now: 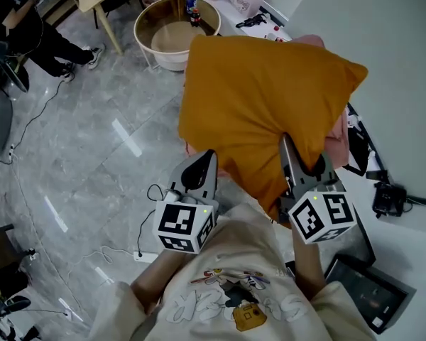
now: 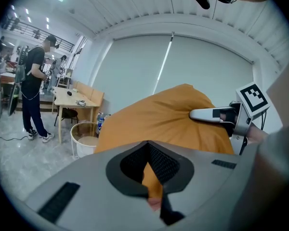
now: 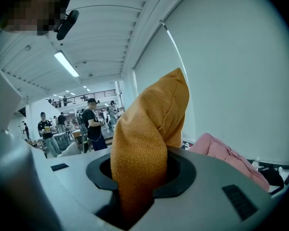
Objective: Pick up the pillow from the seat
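Note:
An orange pillow (image 1: 263,98) hangs in the air in front of me, held by its lower edge between both grippers. My left gripper (image 1: 204,163) is shut on a thin fold of the orange fabric (image 2: 151,174) at the pillow's lower left. My right gripper (image 1: 292,155) is shut on a thick bunch of the pillow (image 3: 139,162) at its lower right. In the left gripper view the right gripper (image 2: 216,114) presses into the pillow's side. The seat itself is hidden behind the pillow.
A pink cloth (image 1: 337,133) lies behind the pillow. A round white basket table (image 1: 172,30) with bottles stands on the grey floor beyond. Black devices (image 1: 389,199) and a tablet (image 1: 366,290) lie on the white surface at right. A person (image 2: 36,88) stands by a wooden table.

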`<state>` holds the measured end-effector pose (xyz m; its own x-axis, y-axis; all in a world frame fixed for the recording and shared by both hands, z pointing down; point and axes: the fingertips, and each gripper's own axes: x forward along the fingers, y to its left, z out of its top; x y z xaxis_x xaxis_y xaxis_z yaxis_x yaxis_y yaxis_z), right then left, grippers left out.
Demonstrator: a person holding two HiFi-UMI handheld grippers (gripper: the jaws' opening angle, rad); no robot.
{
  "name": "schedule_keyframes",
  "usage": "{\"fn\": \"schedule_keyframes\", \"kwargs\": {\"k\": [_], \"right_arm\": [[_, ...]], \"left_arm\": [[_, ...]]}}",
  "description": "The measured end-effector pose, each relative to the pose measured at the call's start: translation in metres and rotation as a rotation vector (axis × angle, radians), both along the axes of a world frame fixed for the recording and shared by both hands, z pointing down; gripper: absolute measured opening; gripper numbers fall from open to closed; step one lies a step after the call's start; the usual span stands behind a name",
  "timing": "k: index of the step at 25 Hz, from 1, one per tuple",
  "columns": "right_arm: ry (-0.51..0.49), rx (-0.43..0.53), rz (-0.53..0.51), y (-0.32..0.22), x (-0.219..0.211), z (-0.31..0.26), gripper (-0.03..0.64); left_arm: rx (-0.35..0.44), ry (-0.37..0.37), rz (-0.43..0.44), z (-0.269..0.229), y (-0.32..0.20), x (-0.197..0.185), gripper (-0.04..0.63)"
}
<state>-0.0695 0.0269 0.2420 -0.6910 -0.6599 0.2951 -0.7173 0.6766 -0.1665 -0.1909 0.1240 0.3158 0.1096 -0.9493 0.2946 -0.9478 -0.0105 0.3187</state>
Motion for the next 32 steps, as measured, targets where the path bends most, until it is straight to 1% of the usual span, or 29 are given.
{"fn": "schedule_keyframes", "kwargs": {"k": [3, 7, 10, 14, 22, 27, 32], "right_arm": [[-0.011, -0.003, -0.008, 0.004, 0.014, -0.003, 0.164], [-0.032, -0.013, -0.014, 0.01, 0.036, -0.004, 0.164], [-0.052, -0.025, -0.013, 0.013, 0.066, -0.005, 0.164], [-0.065, -0.016, -0.008, 0.018, 0.106, -0.008, 0.164], [-0.094, -0.021, 0.005, 0.045, 0.174, -0.008, 0.164], [-0.124, -0.002, -0.018, 0.064, 0.214, -0.015, 0.164], [-0.14, -0.005, -0.032, 0.08, 0.251, -0.01, 0.164]], "left_arm": [[-0.001, -0.011, -0.002, -0.005, 0.0, 0.013, 0.003], [-0.035, -0.024, 0.001, -0.004, 0.004, 0.036, 0.003], [-0.045, -0.029, 0.002, -0.008, 0.009, 0.067, 0.003], [-0.055, -0.047, 0.007, -0.011, 0.01, 0.107, 0.003], [-0.038, -0.103, -0.012, -0.033, 0.034, 0.162, 0.003], [-0.056, -0.162, 0.018, -0.03, 0.045, 0.208, 0.003], [-0.067, -0.166, -0.001, -0.028, 0.063, 0.248, 0.003]]}}
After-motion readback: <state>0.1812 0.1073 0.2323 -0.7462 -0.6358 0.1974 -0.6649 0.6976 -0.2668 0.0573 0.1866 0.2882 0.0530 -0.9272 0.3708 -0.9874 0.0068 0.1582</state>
